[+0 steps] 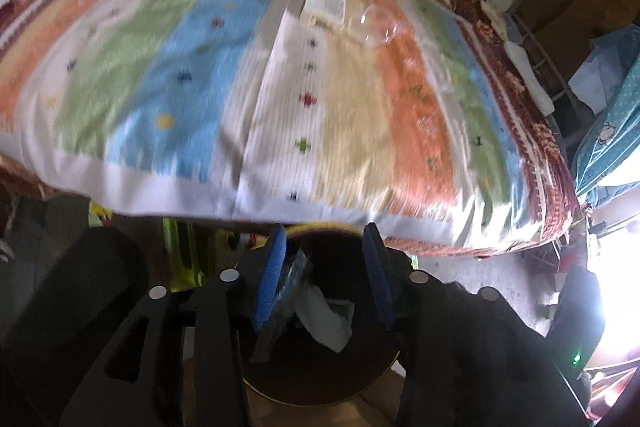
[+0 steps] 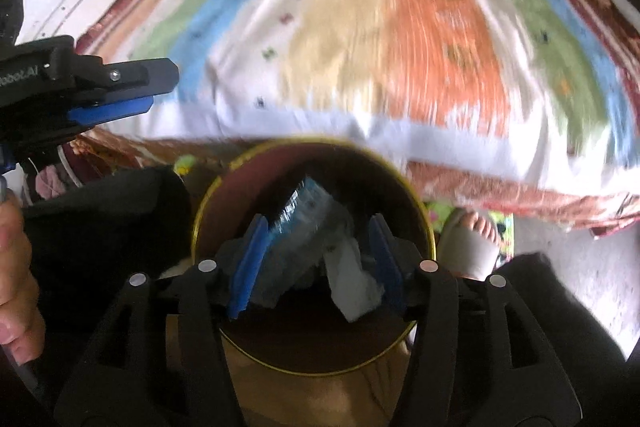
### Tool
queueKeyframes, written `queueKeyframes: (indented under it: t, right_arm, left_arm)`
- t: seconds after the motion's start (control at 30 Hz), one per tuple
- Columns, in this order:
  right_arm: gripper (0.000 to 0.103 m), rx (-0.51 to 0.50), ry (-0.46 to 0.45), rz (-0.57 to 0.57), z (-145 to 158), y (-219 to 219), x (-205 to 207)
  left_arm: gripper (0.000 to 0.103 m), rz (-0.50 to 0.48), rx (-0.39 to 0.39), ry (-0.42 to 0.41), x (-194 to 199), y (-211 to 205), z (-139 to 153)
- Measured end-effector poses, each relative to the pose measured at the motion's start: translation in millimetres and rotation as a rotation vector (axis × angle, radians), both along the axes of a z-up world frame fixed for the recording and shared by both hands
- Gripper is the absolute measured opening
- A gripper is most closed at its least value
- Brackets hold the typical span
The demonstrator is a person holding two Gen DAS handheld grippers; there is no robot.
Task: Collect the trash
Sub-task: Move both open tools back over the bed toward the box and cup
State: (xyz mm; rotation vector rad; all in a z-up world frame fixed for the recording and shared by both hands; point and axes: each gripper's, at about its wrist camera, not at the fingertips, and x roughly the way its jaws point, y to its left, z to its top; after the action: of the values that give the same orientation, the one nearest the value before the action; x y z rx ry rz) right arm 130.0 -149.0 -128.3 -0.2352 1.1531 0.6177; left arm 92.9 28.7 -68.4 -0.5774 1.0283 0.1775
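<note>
- Hovering both tongs over the bin (image 2: 420, 219), I judge the drop step just done: a blue wrapper (image 2: 304, 227) and a white tissue (image 2: 352, 275) lie inside the bin, beside each other.
- Left tongs (image 1: 326, 279): jaws stand partly apart. The wrapper shows close against the left pad, but I cannot tell whether it touches; nothing is pinched.
- Right tongs (image 2: 316, 267): jaws stand partly apart, pads free. Wrapper and tissue appear between them in the picture but lie lower, in the bin.
- Bin location: on the floor, just below the near edge of the bed (image 1: 280, 107), which carries a striped cover.
- Remaining trash: a small box (image 1: 325, 5) and a clear plastic piece (image 1: 374, 25) lie just beside each other on the bed, toward its far side, well apart from the bin.
- Next move, as I judge it: lift clear of the bin rim, reach across the bed, and take one item per tongs.
- Requirements: widen the jaws for the box; approach the clear piece low, since it looks thin and likely to crush or slip.
- Caution: both views are blurred, so exact shapes on the bed are uncertain. A person's foot (image 2: 478, 227) stands near the bin.
</note>
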Motion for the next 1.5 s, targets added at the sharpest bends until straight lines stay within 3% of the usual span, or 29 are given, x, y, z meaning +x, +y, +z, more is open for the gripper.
queueKeyframes:
  t: [0.27,0.4,0.7,0.9,1.03,1.1,1.2,1.27,1.5]
  right_arm:
    - [0.056,0.032,-0.149,0.050,43.7,7.7,1.5]
    - [0.061,0.032,-0.235,0.087,65.1,14.7,2.2]
    - [0.066,0.080,-0.316,0.073,96.2,13.8,26.7]
    - [0.067,0.096,-0.336,0.059,102.0,19.3,48.2]
    - [0.076,0.091,-0.337,0.047,100.6,25.5,66.0]
    - [0.083,0.097,-0.330,0.036,98.8,28.0,75.4]
    - [0.091,0.115,-0.328,0.016,97.0,31.1,89.7]
    - [0.094,0.120,-0.323,0.014,94.8,33.7,98.9]
    - [0.094,0.107,-0.328,0.036,79.2,49.0,128.1]
  left_arm:
    - [0.060,-0.014,0.032,-0.044,4.6,9.5,24.0]
    - [0.061,-0.016,-0.013,-0.047,10.3,15.7,27.9]
    - [0.072,-0.007,0.043,-0.110,24.9,27.5,50.7]
    - [0.077,0.002,0.057,-0.119,43.8,37.8,54.9]
    - [0.078,0.029,0.057,-0.090,65.8,50.6,42.3]
    - [0.090,0.012,0.063,-0.094,76.0,52.5,38.4]
    - [0.097,-0.020,0.115,-0.107,95.7,55.4,36.3]
    - [0.097,0.007,0.144,-0.130,105.3,63.3,35.6]
    - [0.097,0.047,0.115,-0.114,130.9,87.2,14.2]
